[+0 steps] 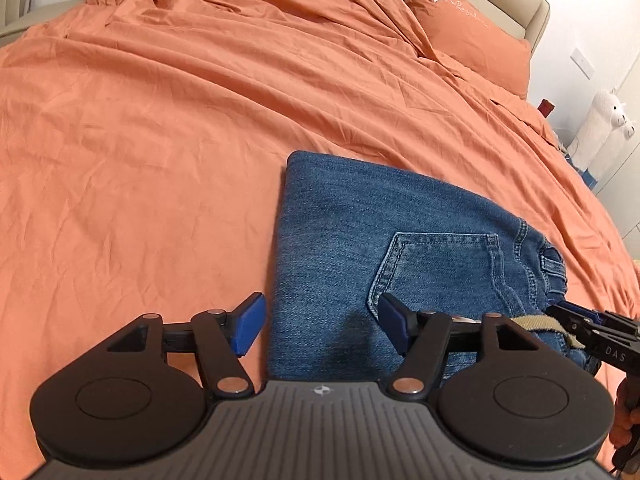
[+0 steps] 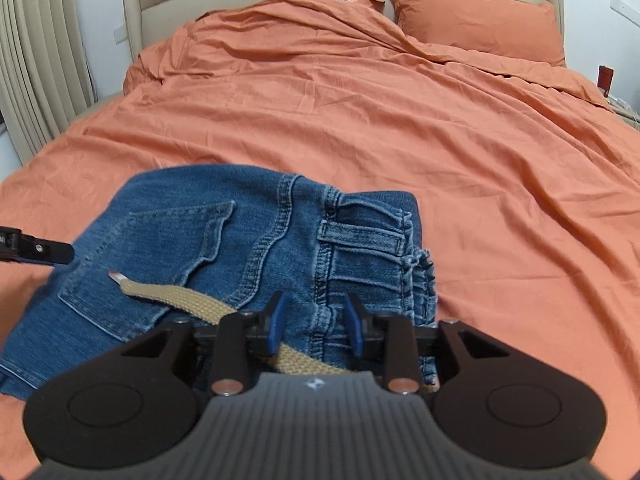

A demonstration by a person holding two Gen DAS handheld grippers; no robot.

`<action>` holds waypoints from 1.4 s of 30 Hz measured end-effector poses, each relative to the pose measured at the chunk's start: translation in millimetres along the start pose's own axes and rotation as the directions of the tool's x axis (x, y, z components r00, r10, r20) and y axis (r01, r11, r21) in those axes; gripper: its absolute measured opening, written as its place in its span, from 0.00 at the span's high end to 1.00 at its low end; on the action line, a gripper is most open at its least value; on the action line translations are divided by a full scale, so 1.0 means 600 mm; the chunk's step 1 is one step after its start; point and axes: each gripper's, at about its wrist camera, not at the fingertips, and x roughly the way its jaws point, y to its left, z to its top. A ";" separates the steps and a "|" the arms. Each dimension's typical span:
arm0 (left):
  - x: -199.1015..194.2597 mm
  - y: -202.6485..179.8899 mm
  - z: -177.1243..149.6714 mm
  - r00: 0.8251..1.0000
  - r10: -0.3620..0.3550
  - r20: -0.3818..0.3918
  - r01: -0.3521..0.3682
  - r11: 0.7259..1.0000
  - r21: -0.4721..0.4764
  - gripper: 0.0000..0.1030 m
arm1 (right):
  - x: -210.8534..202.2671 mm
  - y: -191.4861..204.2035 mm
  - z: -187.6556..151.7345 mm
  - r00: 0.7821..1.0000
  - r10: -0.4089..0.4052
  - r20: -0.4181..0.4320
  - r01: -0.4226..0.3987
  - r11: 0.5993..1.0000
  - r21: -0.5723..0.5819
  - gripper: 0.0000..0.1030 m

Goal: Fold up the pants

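The left gripper (image 1: 320, 326) stands wide apart over the near edge of the jeans (image 1: 360, 248), gripping nothing; the right gripper (image 2: 316, 322) is part open at the waistband, a tan belt (image 2: 188, 300) passing between its fingers, unclamped. The jeans lie folded compactly near the bed's (image 1: 140, 140) front edge — folding looks nearly done, only tidying left.

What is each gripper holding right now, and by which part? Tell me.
Nothing is held. The left gripper stands open over the folded jeans, pads clear. The right gripper is open astride the waistband and tan belt, without pinching either.
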 end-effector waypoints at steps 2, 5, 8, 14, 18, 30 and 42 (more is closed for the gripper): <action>0.004 0.004 0.003 1.000 -0.002 -0.006 0.002 1.000 -0.023 0.26 | -0.009 -0.002 0.000 1.000 0.008 0.014 -0.008 1.000 0.014 0.61; 0.010 0.015 0.004 1.000 -0.022 -0.011 0.022 0.998 -0.060 0.25 | -0.022 -0.009 0.001 0.999 -0.002 0.037 0.001 1.000 0.031 0.46; 0.020 0.027 0.008 0.998 -0.051 -0.023 0.048 0.993 -0.104 0.23 | -0.027 -0.034 0.004 0.999 -0.006 0.042 0.002 0.994 0.107 0.33; 0.043 0.051 0.015 0.990 -0.119 -0.073 0.106 0.981 -0.162 0.22 | -0.022 -0.129 -0.003 0.998 0.069 0.006 -0.066 0.924 0.376 0.31; 0.050 0.066 0.017 0.976 -0.193 -0.099 0.174 0.968 -0.179 0.22 | -0.008 -0.188 -0.022 0.975 0.224 0.001 -0.186 0.810 0.556 0.31; 0.089 0.100 0.009 0.922 -0.367 -0.120 0.334 0.914 -0.230 0.30 | 0.082 -0.231 -0.057 0.890 0.456 0.012 -0.322 0.611 0.723 0.44; 0.110 0.105 0.006 0.889 -0.445 -0.106 0.401 0.870 -0.286 0.61 | 0.104 -0.232 -0.069 0.870 0.489 0.057 -0.375 0.584 0.720 0.60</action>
